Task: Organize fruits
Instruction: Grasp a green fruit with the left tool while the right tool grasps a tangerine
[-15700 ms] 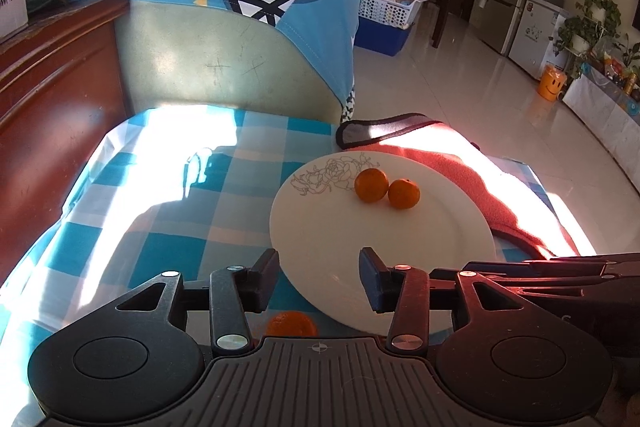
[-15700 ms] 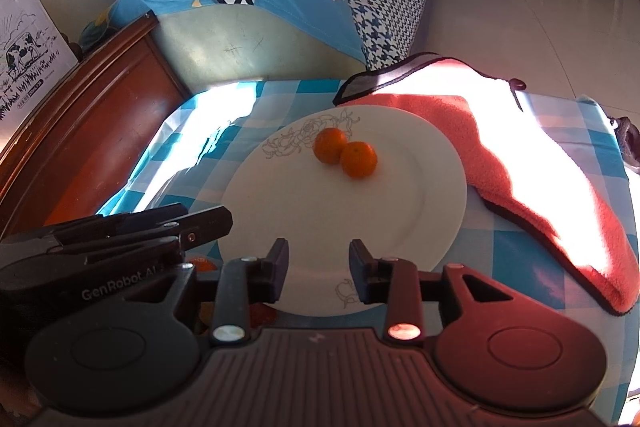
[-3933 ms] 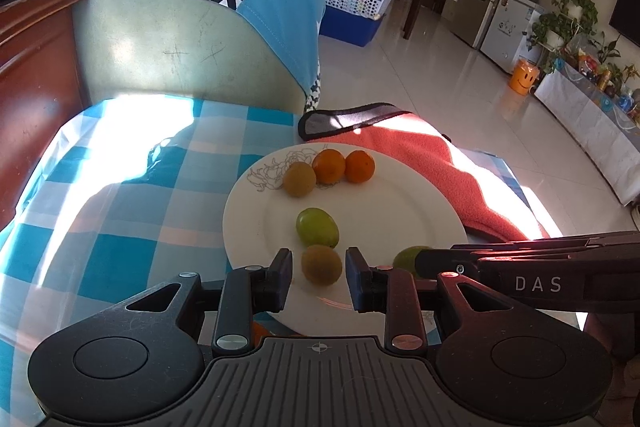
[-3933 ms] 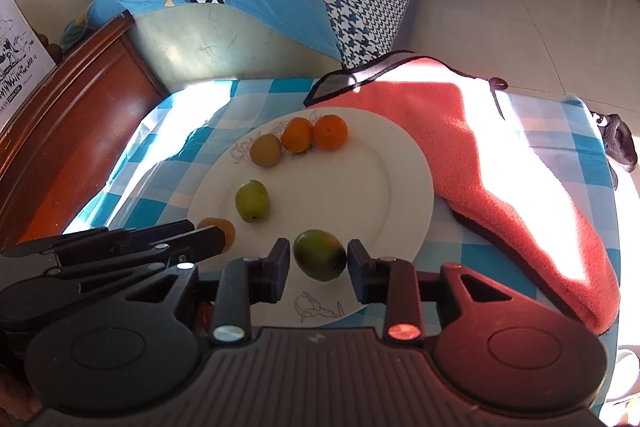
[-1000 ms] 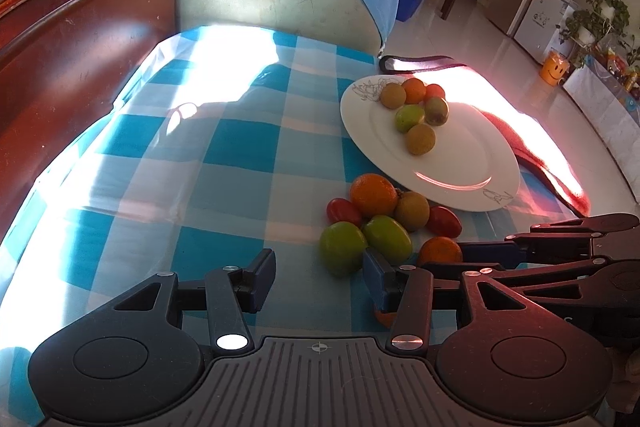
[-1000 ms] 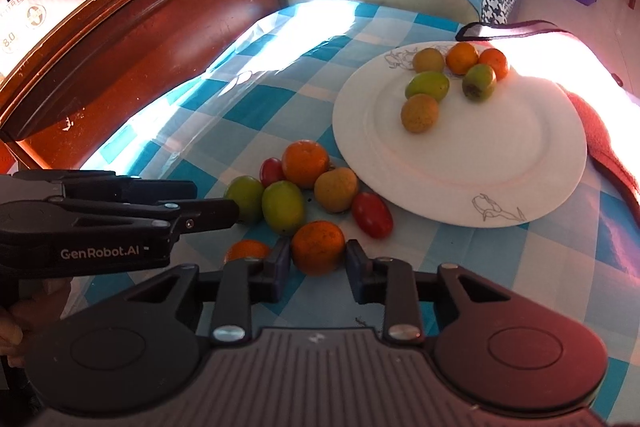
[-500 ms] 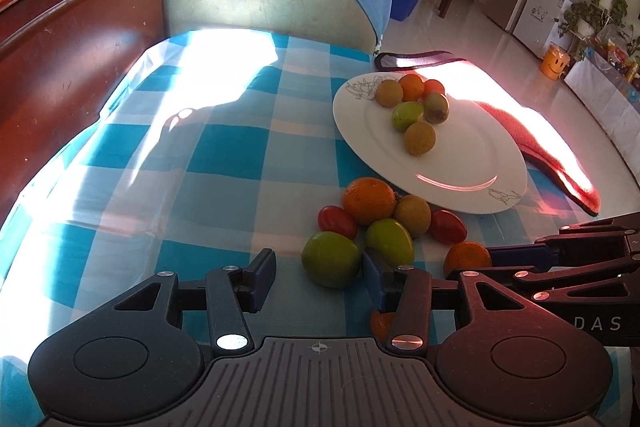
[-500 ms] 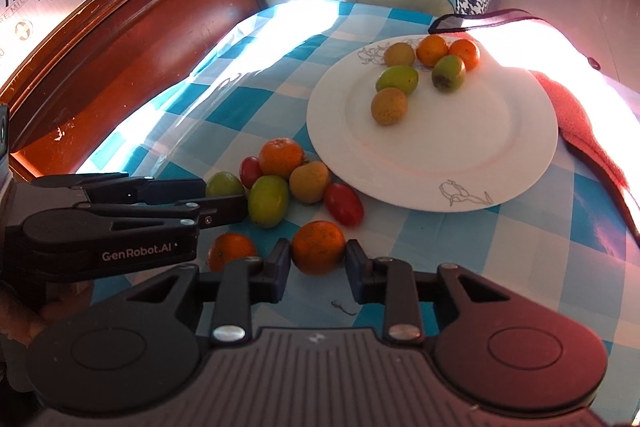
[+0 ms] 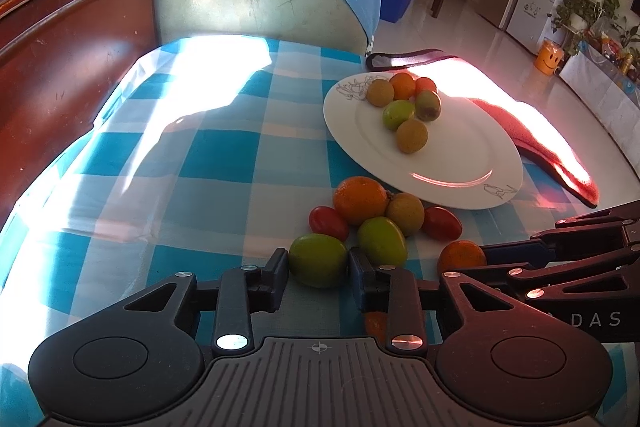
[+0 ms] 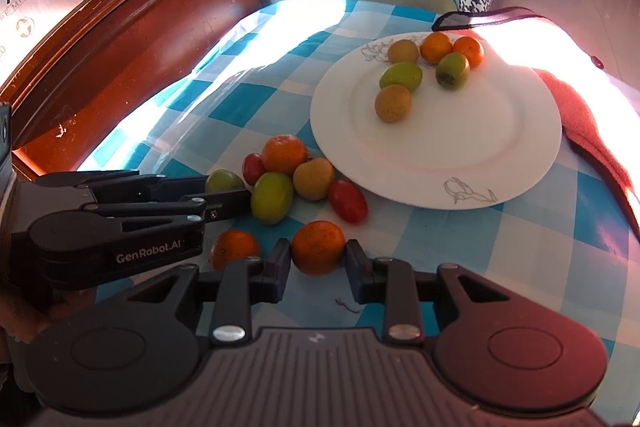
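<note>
On the blue-and-white checked tabletop (image 9: 224, 183), the left gripper (image 9: 318, 269) has its 2 black fingers (image 9: 276, 273) set on either side of a round green fruit (image 9: 318, 265), touching or nearly touching its flanks. The right gripper (image 10: 318, 259) likewise brackets a small orange tangerine (image 10: 318, 251) between its fingers (image 10: 356, 269), pressed against or just shy of its sides (whether either fruit is lifted off the cloth I cannot tell). Just beyond them lies a loose cluster: a larger orange (image 10: 285, 154), 2 red cherry tomatoes (image 10: 347, 201), an oval green fruit (image 10: 272, 197) and a tan round fruit (image 10: 313, 178), all just beside the near rim of the white round plate (image 10: 480, 155). A second small tangerine (image 10: 234, 247) sits near the left gripper's body. On the far part of the plate, 6 fruits are grouped: 2 orange, 2 tan, 2 greenish. A red fleece cloth (image 10: 580, 119) lies beside the plate's far right edge.
</note>
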Available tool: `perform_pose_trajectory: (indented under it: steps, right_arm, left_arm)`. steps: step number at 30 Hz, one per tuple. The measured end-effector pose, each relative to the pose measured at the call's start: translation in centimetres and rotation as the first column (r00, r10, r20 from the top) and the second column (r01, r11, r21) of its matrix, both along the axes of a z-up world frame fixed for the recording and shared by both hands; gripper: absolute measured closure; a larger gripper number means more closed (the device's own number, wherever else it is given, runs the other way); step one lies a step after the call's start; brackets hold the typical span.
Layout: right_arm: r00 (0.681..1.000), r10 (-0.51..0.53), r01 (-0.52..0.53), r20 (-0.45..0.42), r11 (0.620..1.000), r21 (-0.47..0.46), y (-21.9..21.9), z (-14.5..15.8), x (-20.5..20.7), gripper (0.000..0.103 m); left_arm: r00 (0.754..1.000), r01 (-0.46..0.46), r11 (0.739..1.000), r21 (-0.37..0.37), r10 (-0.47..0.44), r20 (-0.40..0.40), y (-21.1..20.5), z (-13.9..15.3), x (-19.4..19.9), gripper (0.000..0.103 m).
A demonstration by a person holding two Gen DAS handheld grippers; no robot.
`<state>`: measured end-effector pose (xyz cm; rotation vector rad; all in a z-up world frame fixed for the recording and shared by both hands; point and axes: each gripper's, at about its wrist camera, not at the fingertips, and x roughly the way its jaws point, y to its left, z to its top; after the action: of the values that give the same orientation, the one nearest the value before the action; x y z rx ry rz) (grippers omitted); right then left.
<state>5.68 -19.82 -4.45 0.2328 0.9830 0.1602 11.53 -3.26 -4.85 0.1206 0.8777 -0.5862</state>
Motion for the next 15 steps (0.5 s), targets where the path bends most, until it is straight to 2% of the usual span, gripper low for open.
perform_pose_trajectory:
  steps: [8, 15]
  right_arm:
    - [1.000, 0.012, -0.012, 0.010, 1.000, -0.009, 0.2, 0.2, -0.1, 0.073]
    - [0.997, 0.030, -0.028, 0.073, 0.999, -0.019, 0.2, 2.0, -0.5, 0.073]
  left_arm:
    - [0.999, -0.025, 1.000, 0.001, 0.025, 0.022, 0.5, 1.2, -0.2, 0.074]
    - [0.997, -0.006, 1.000, -0.004, 0.006, 0.076, 0.1, 3.1, -0.9, 0.074]
